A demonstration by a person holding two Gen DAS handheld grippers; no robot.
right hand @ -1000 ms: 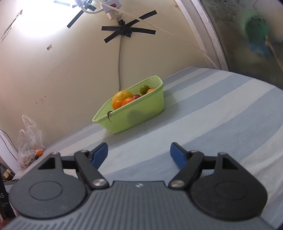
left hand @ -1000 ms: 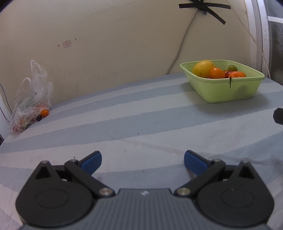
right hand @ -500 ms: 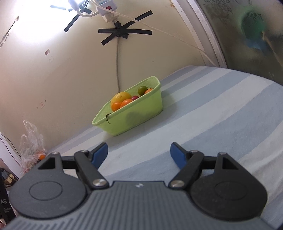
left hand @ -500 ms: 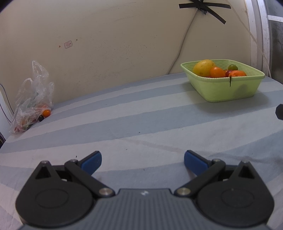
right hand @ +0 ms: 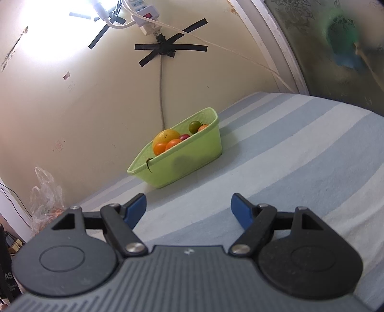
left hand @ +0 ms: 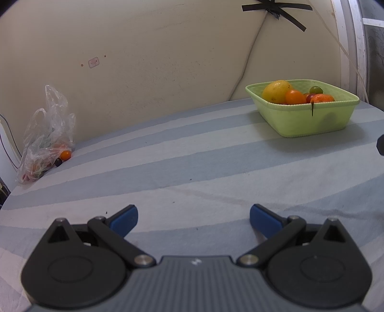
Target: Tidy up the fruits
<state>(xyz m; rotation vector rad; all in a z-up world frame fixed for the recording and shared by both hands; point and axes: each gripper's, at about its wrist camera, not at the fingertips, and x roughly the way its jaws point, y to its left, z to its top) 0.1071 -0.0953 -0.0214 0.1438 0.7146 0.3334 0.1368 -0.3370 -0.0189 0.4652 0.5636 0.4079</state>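
Observation:
A light green basket (left hand: 309, 120) stands at the far right of the striped cloth and holds a yellow fruit (left hand: 276, 91), orange fruits, a red one and a green one. The basket also shows in the right wrist view (right hand: 187, 163). A clear plastic bag (left hand: 45, 136) with more fruit lies at the far left by the wall; an orange fruit (left hand: 65, 155) and a dark one sit at its mouth. My left gripper (left hand: 193, 219) is open and empty, low over the cloth. My right gripper (right hand: 188, 211) is open and empty, facing the basket.
A beige wall (left hand: 168, 60) runs close behind the surface. A cable taped with black tape (right hand: 168, 49) hangs down it behind the basket, under a white power strip (right hand: 144, 12). The bag shows at the left in the right wrist view (right hand: 45, 199).
Both grippers have drawn back slightly from the basket and the right one has tilted up. Both stay open and empty. The fruit has not moved.

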